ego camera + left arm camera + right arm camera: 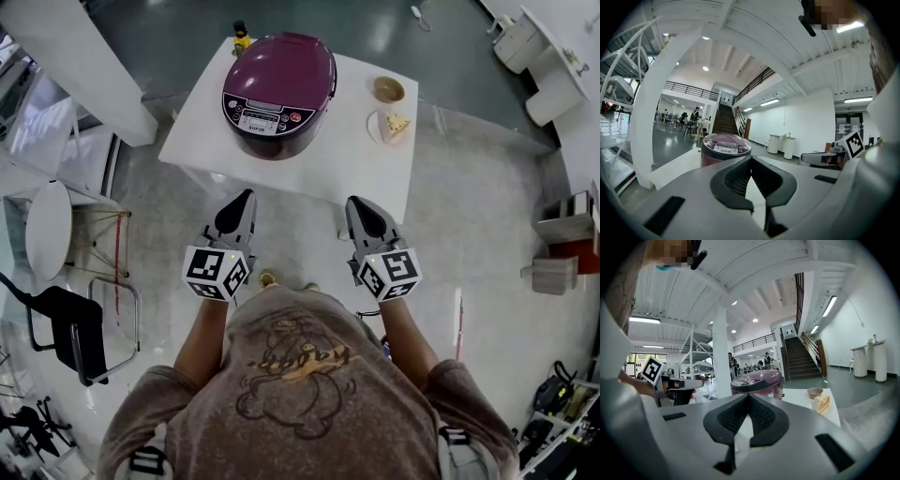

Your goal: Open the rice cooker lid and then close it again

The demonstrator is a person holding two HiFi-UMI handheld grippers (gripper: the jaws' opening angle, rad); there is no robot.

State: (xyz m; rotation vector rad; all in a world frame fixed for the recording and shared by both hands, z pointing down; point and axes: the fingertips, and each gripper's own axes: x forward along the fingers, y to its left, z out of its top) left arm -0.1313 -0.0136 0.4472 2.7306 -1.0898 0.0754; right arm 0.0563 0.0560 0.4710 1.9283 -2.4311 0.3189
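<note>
A maroon rice cooker (pixel 279 92) with its lid down stands on the white table (pixel 202 131), control panel toward me. It shows ahead in the left gripper view (pixel 725 146) and in the right gripper view (pixel 757 382). My left gripper (pixel 244 198) hangs short of the table's near edge, jaws together with nothing between them. My right gripper (pixel 356 203) is level with it on the right, also shut and empty. Both point toward the cooker and are clear of it.
A small brown bowl (pixel 388 90) and a plate with a cake slice (pixel 394 125) sit on the table's right side. A yellow-and-black object (pixel 241 37) stands behind the cooker. A round white table (pixel 47 230) and black chair (pixel 70 319) are at the left.
</note>
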